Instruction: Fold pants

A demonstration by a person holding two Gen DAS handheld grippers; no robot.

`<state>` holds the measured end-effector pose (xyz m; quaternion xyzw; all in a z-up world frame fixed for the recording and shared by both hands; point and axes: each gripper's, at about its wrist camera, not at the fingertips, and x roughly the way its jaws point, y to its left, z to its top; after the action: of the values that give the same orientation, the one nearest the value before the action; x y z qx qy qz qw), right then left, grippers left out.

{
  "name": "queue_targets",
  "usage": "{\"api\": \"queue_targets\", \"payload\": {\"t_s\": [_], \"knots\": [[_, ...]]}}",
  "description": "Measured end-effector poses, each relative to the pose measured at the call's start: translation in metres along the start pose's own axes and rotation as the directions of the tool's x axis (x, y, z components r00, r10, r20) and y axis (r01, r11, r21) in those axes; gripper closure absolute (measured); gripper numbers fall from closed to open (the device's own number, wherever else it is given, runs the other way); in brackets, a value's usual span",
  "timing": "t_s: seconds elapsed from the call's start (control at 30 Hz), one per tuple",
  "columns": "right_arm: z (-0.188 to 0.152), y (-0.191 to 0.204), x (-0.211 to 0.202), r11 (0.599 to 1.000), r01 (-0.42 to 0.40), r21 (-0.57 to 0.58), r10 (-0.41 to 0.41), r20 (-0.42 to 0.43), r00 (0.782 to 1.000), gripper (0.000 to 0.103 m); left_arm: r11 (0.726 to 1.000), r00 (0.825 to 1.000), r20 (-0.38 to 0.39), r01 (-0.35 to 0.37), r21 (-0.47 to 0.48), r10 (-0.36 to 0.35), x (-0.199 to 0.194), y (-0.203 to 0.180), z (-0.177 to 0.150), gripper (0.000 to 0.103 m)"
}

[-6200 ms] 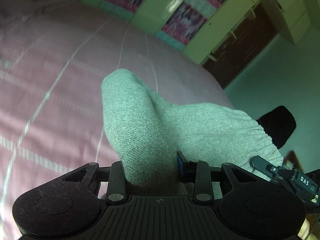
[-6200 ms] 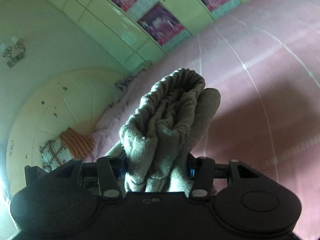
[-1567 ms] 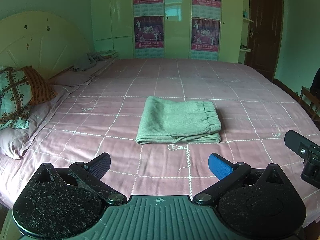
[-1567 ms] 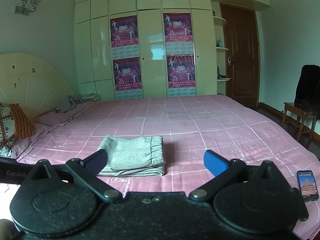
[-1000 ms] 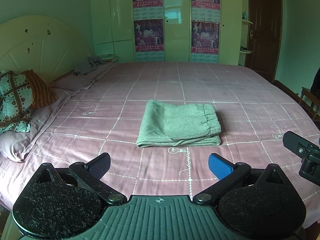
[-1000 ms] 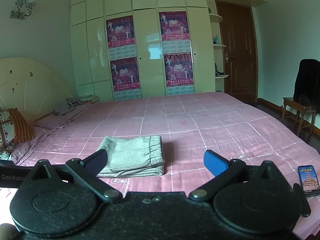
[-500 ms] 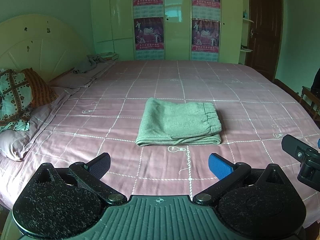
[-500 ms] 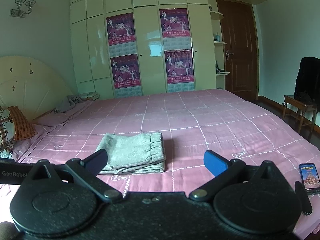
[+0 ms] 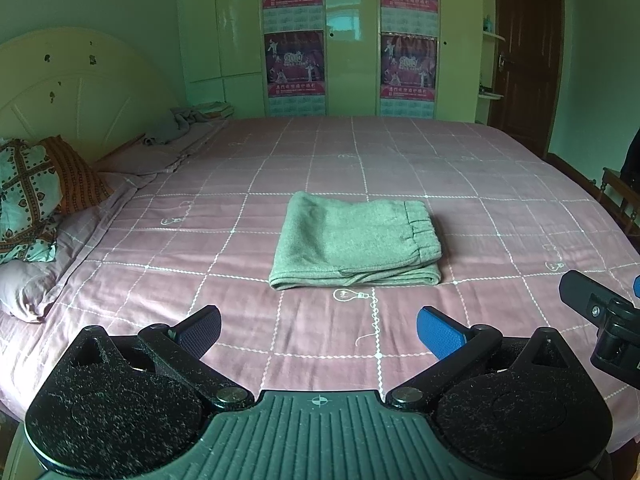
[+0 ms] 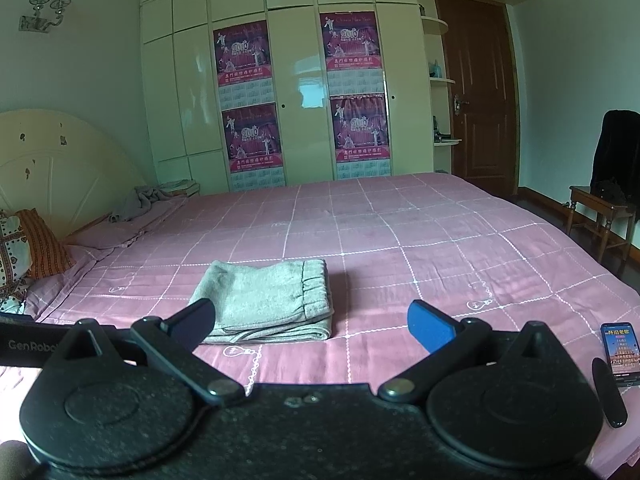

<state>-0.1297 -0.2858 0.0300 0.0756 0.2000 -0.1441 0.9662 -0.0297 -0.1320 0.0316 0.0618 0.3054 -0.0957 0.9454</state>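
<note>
1. The bed (image 9: 400,152) fills most of both views. Its cover is a soft pink cloth crossed by thin white grid lines, with small light-bulb drawings stitched at some crossings.
2. The wardrobe (image 10: 296,80) is a wall of glossy cream panels behind the bed. Four magenta posters (image 10: 244,52) are stuck flat on its doors.
3. The headboard (image 9: 76,92) is a pale, fan-ribbed arch with dark chipped spots.
4. A brown panelled door (image 10: 476,92) stands to the right of the wardrobe.
5. A wooden chair (image 10: 600,216) with turned legs stands off the bed's right side, with dark clothing draped over its back.
6. Patterned pillows (image 9: 36,192), teal-and-brown checks beside orange stripes, lean at the headboard end.
7. The pants (image 9: 356,240) lie near the middle of the bed, folded into a flat, thick rectangle of grey-green knit. The gathered elastic waistband sits on the right edge and the stacked layers show along the near edge. They are well apart from both grippers.
8. The left gripper (image 9: 318,326) is black with rough, speckled discs at its base. Its jaws are spread wide, one pad dark and one blue, holding and touching nothing.
9. The right gripper (image 10: 312,320) is built the same. Its jaws are also spread wide and hold nothing.
10. A crumpled grey cloth (image 10: 140,200) lies at the bed's far left corner.
11. A phone (image 10: 620,346) with a lit screen lies flat on the cover at the right edge.
</note>
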Motion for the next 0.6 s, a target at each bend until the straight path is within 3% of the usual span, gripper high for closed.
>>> {"api": "queue_targets", "payload": {"t_s": [0.6], "knots": [[-0.002,-0.003,0.006,1.000,0.003,0.002,-0.003,-0.013,1.000,0.000,0.999,0.999,-0.002,0.037,0.015,-0.037,0.010,-0.001,-0.001,0.000]]}}
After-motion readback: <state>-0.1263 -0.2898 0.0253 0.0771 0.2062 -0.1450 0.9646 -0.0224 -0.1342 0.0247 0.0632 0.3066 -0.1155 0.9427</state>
